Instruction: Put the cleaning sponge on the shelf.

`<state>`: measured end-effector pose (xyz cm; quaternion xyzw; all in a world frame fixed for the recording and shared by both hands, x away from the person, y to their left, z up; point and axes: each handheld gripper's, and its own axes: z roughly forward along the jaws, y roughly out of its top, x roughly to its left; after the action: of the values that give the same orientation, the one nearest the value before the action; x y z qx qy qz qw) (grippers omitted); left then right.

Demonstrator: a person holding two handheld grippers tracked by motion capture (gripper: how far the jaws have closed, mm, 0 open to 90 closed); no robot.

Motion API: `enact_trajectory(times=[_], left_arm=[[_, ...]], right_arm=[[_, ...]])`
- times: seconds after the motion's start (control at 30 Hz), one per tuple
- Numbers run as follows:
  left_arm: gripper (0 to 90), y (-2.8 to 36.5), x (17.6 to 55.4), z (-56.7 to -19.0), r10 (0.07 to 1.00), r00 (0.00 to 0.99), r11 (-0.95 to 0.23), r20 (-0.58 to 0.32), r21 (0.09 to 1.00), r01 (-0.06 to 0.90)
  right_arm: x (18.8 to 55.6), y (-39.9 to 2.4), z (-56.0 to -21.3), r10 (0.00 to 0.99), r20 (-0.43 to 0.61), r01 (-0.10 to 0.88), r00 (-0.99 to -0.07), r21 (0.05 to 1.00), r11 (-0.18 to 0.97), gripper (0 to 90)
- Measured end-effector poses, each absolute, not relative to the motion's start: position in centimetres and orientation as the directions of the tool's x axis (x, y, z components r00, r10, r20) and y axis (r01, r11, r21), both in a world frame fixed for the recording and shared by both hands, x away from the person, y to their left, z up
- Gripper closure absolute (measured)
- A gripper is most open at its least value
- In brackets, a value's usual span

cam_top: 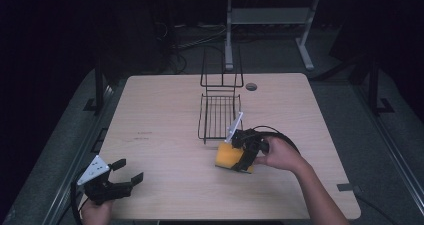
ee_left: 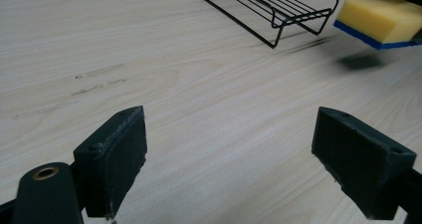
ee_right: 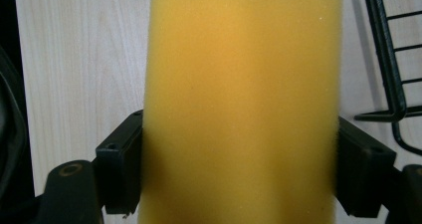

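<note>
A yellow sponge (cam_top: 227,156) with a blue underside hangs just above the wooden table (cam_top: 165,115), near the front of a black wire rack (cam_top: 219,116). My right gripper (cam_top: 241,157) is shut on the sponge (ee_right: 241,104), one jaw pressed to each side. From the left gripper view, the sponge (ee_left: 380,18) floats over its shadow beside the rack (ee_left: 271,5). My left gripper (cam_top: 129,175) rests at the table's front left corner, open, with bare wood between its jaws (ee_left: 229,154).
The rack has an upright wire back (cam_top: 221,67) facing the far edge. A round cable hole (cam_top: 251,86) sits near the table's far side. A white desk frame (cam_top: 270,25) stands on the dark floor beyond. A black cable (cam_top: 277,134) loops behind the right hand.
</note>
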<state>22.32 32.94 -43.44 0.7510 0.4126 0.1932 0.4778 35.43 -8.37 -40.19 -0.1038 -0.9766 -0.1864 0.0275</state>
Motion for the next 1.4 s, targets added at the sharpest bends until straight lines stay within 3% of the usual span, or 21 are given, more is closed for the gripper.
enact_trajectory(times=[1.4], left_arm=[[13.4, 33.5, 22.1, -43.4, 0.810, 0.577, -0.199, -0.103, 0.877, 0.438]], right_arm=[[40.0, -5.7, -38.8, 0.156, 0.096, 0.181, -0.983, 0.364, 0.914, 21.6]])
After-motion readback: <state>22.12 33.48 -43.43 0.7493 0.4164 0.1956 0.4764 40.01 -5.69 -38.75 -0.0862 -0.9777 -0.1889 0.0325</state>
